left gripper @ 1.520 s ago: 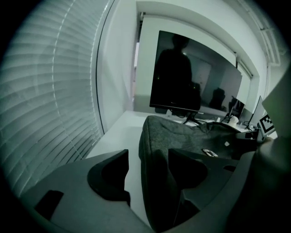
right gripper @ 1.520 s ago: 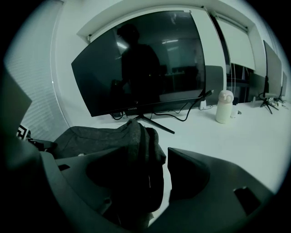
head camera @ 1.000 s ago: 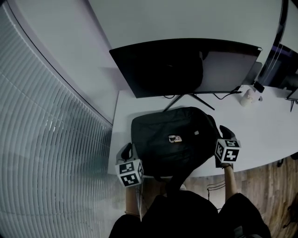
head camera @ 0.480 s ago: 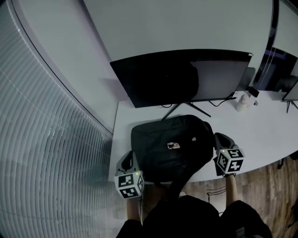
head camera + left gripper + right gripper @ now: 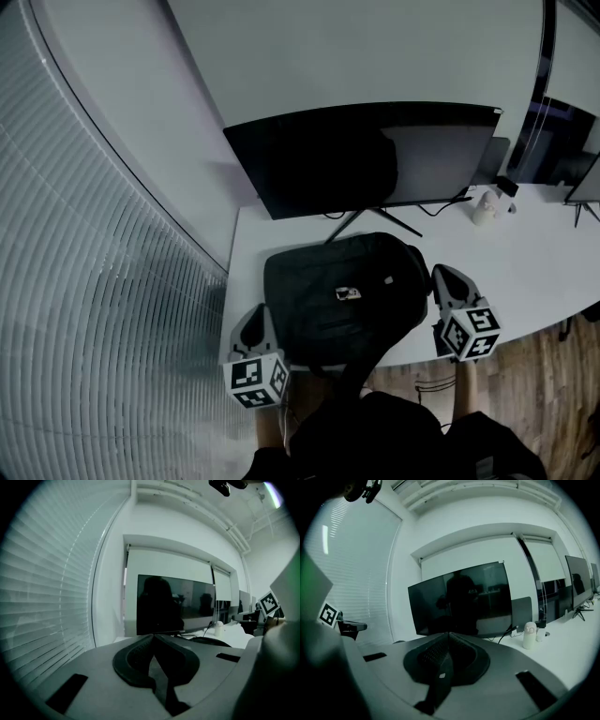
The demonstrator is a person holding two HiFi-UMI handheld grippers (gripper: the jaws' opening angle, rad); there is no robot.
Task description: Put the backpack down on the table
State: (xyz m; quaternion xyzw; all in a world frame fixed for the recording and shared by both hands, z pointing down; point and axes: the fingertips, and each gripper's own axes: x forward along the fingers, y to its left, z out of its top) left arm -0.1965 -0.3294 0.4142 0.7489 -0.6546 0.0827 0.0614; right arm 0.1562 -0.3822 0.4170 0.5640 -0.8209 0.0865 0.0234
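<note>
Backpack (image 5: 342, 295) lies flat on the surface (image 5: 525, 272).
Left gripper (image 5: 260, 312) and right gripper (image 5: 441, 275) flank it; both jaws are pressed together and empty, and the right's have just closed.

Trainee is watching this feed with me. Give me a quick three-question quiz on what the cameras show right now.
1. True or false: the backpack lies on the table.
2. Pick one. The left gripper has its jaws: A) wide open; B) shut on a strap; C) shut with nothing between them.
3. In a word: what stands on the table right behind the backpack?

Key: 1 true. 2 C. 3 the monitor.
</note>
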